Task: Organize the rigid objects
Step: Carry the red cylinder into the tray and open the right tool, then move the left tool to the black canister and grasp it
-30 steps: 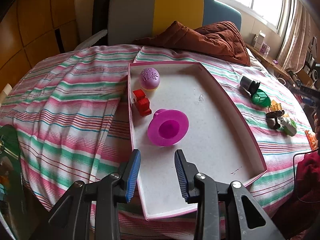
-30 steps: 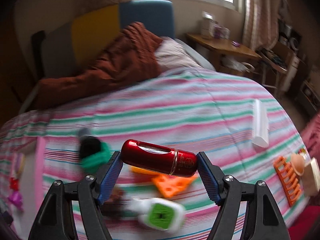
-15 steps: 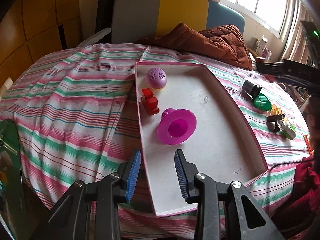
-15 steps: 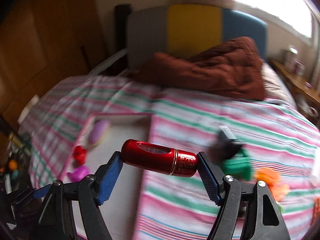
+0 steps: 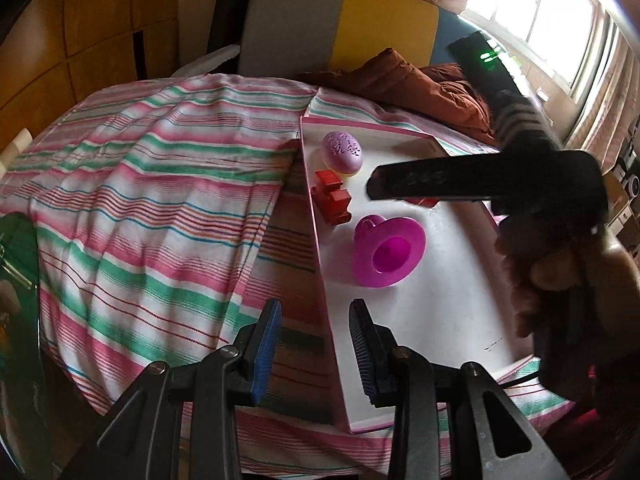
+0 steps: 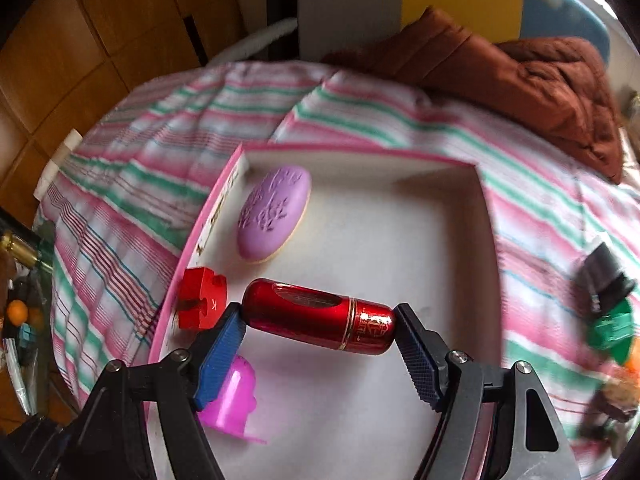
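- The right gripper (image 6: 320,322) is clamped end to end on a glossy red capsule-shaped case (image 6: 318,315), which sits crosswise between the blue pads at the centre of the right wrist view.
- A second ago that view showed the loose items on the striped bedspread (image 6: 152,184) behind the case; now the white floor of the pink-rimmed tray (image 6: 490,216) fills the middle of the frame. The case has been carried across and is above the tray.
- In the left wrist view the right gripper's dark body now cuts in from the right edge across the tray's upper part, with the person's hand (image 5: 560,276) wrapped on its handle at right centre; a second ago it was not there.
- Already in the tray: a lilac oval soap-like piece (image 6: 274,218) at upper left, a red notched block (image 6: 202,302) against the left rim, and a magenta funnel-shaped piece (image 5: 390,252) below them.
- The left gripper (image 5: 314,350) at the bottom of its frame has its jaws apart with nothing between them, astride the tray's near left rim; it has hardly shifted.
- Judgement: the carry is nearly done; what is left is to lower the case onto bare floor right of the red block and let go.
- Several items wait on the bedspread at the right edge of the right wrist view, among them a blurred black and green piece (image 6: 608,304), so the sorting is only partly done.
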A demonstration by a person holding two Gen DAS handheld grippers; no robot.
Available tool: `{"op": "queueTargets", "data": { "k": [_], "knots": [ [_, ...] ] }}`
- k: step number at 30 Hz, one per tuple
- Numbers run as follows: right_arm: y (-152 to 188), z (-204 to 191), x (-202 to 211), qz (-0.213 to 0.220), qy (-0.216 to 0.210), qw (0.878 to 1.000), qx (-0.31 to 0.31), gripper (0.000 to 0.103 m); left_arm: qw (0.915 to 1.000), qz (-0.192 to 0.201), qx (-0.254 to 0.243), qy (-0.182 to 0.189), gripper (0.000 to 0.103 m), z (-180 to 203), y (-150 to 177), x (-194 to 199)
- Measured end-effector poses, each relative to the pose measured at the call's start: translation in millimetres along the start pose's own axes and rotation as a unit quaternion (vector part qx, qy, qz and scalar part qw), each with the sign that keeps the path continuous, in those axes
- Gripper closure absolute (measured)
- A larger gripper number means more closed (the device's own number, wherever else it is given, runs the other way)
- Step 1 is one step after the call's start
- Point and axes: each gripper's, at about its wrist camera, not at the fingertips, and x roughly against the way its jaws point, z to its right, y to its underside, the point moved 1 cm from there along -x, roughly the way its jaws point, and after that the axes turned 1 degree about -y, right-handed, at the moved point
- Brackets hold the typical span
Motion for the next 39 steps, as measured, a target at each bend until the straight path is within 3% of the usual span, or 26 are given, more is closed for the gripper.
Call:
{"op": "queueTargets", "data": {
  "k": [10, 29, 39],
  "knots": [
    [8, -3, -8, -0.002, -0.014, 1.0, -0.001, 0.024, 1.0, 0.003, 0.007, -0.003, 0.068, -5, 0, 0],
    [27, 27, 58, 0.065, 0.002, 0.998, -0.02, 0.018, 0.9998, 0.012, -0.014, -0.008, 0.068, 7, -1, 10],
    [38, 90, 106, 0.11, 0.042, 0.991, -0.057, 0.017, 0.9995, 0.012, -0.027, -0.011, 0.068, 17, -2, 13]
  ]
}}
